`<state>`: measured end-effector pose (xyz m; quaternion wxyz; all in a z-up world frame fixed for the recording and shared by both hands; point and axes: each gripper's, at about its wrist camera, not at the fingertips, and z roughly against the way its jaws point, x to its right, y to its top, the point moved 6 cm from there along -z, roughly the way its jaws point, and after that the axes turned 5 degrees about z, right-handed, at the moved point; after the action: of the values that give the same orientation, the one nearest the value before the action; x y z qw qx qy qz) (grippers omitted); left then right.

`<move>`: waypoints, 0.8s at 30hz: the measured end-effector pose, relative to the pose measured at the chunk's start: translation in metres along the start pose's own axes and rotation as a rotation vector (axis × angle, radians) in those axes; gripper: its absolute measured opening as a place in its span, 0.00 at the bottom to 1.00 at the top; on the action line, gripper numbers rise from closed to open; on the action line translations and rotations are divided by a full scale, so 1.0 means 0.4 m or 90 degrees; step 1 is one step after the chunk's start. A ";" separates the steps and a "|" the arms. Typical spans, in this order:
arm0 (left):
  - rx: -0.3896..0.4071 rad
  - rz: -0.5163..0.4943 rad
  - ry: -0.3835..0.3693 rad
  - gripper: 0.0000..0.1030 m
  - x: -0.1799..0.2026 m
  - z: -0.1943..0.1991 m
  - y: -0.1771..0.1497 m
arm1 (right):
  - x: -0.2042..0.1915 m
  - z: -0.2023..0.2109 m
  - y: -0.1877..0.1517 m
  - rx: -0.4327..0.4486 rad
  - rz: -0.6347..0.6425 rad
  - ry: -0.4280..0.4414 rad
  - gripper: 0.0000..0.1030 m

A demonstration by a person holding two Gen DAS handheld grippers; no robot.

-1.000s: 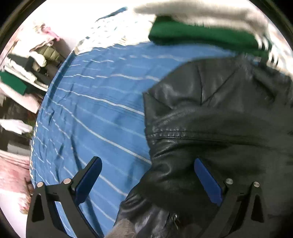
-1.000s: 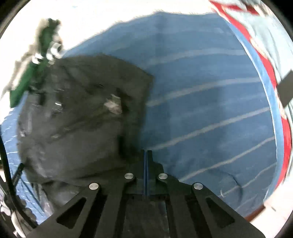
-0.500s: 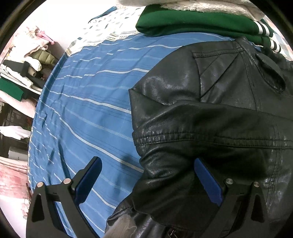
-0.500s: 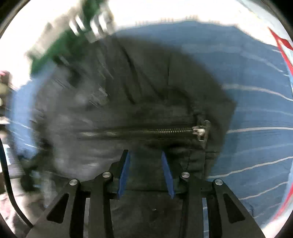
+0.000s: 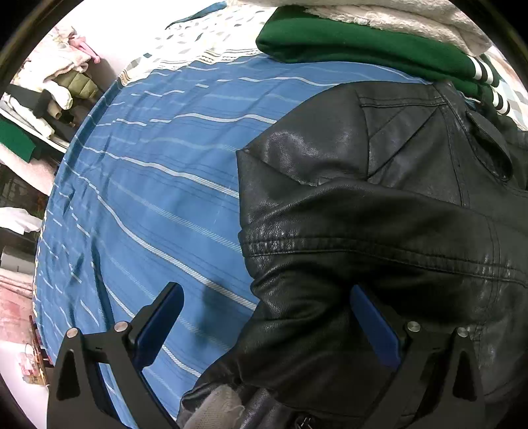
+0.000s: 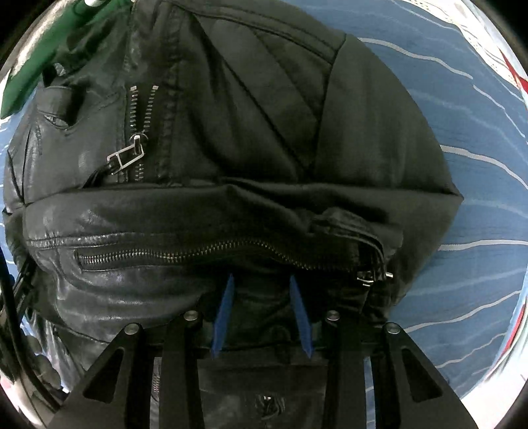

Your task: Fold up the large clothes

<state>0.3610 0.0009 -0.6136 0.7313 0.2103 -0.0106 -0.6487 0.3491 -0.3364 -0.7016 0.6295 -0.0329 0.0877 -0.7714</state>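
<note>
The black leather jacket (image 5: 379,211) lies on a blue striped bedsheet (image 5: 158,184), its sleeve folded across the body. The left gripper (image 5: 267,316) points steeply down with its jaws spread wide and nothing clamped: one blue pad (image 5: 158,326) stands over bare sheet, the other (image 5: 373,326) over the jacket's sleeve, so the garment's edge runs between the two fingers. Ahead of this gripper, past the jacket's shoulder, sits a folded green garment (image 5: 356,49) with a white fleecy one (image 5: 396,16) stacked on top (both at the far edge of the bed).

The right gripper (image 6: 262,310) hovers directly above the jacket (image 6: 231,132), its jaws partly parted and released, the blue pads (image 6: 224,313) gripping nothing. Just ahead of its fingertips runs a zipped pocket (image 6: 198,255); further ahead and to the left is the front zipper pull (image 6: 127,158). Striped sheet (image 6: 478,231) shows to the gripper's right.
</note>
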 end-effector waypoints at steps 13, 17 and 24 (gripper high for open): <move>0.059 0.015 0.138 1.00 -0.003 0.177 -0.057 | 0.040 0.122 -0.044 0.068 0.012 0.191 0.62; 0.053 -0.006 0.206 1.00 0.060 0.284 -0.178 | 0.132 0.168 -0.114 0.098 0.024 0.213 0.65; -0.010 -0.091 0.247 1.00 0.310 0.450 -0.484 | 0.340 0.131 -0.222 0.052 0.064 0.163 0.68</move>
<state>0.1457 -0.1836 -0.5438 0.6733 0.3255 0.1504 -0.6466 0.2439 -0.4572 -0.6428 0.6515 0.0959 0.1378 -0.7399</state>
